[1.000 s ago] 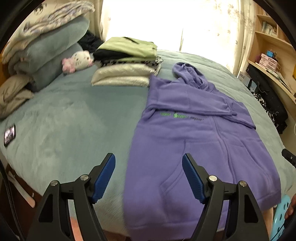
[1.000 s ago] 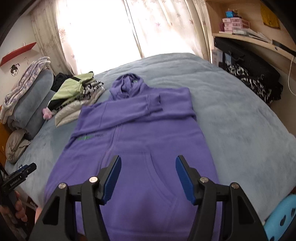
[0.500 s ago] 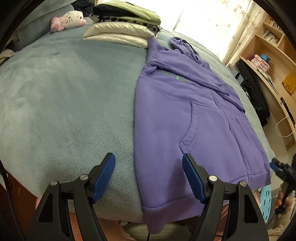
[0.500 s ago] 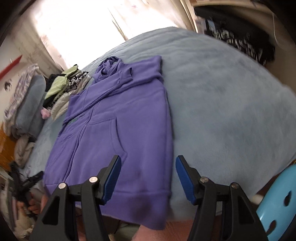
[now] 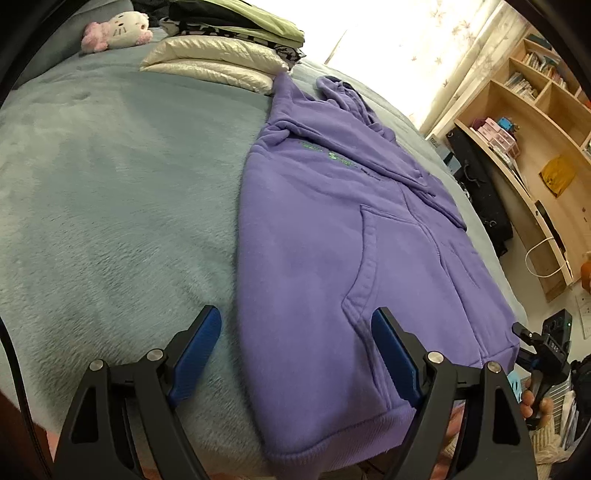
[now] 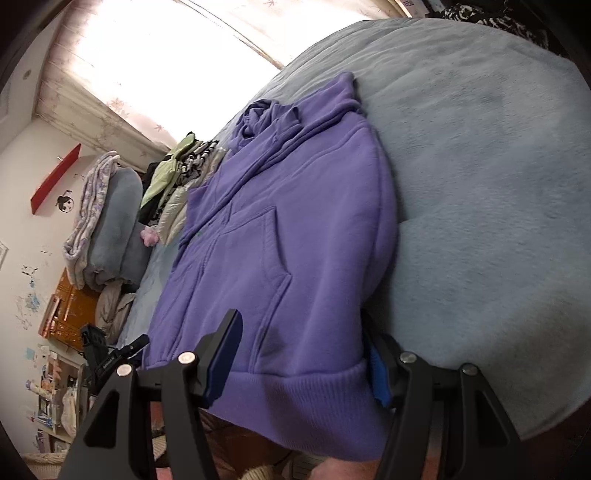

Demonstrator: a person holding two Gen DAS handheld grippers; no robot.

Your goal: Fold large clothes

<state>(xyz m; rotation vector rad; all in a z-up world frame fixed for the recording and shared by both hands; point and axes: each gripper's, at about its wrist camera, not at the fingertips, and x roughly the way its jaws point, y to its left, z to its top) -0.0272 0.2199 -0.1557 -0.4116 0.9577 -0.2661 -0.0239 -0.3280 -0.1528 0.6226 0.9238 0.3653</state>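
Note:
A purple hoodie point(image 5: 332, 236) lies flat, front up, on the grey-blue bed point(image 5: 110, 192), hood toward the window and sleeves folded across the chest. My left gripper point(image 5: 299, 347) is low over the hoodie's near left hem corner. Its jaws are opening, the fabric lies between the blue pads point(image 5: 393, 356), and they do not press it. My right gripper point(image 6: 301, 362) stands open at the near right hem corner of the hoodie point(image 6: 295, 229). One of its fingers point(image 6: 221, 354) is above the ribbed hem; the other is partly hidden beside the garment's edge.
Folded clothes point(image 5: 221, 48) and a plush toy point(image 5: 118, 29) sit at the far side of the bed, with pillows and blankets point(image 6: 110, 221) by the wall. Wooden shelves point(image 5: 535, 129) and black bags point(image 5: 480, 184) line the right side. The bed's near edge runs just under both grippers.
Both grippers have come down and forward to the bed's near edge, from above the hoodie to its hem corners. The right view has rolled; the left jaws stand slightly wider.

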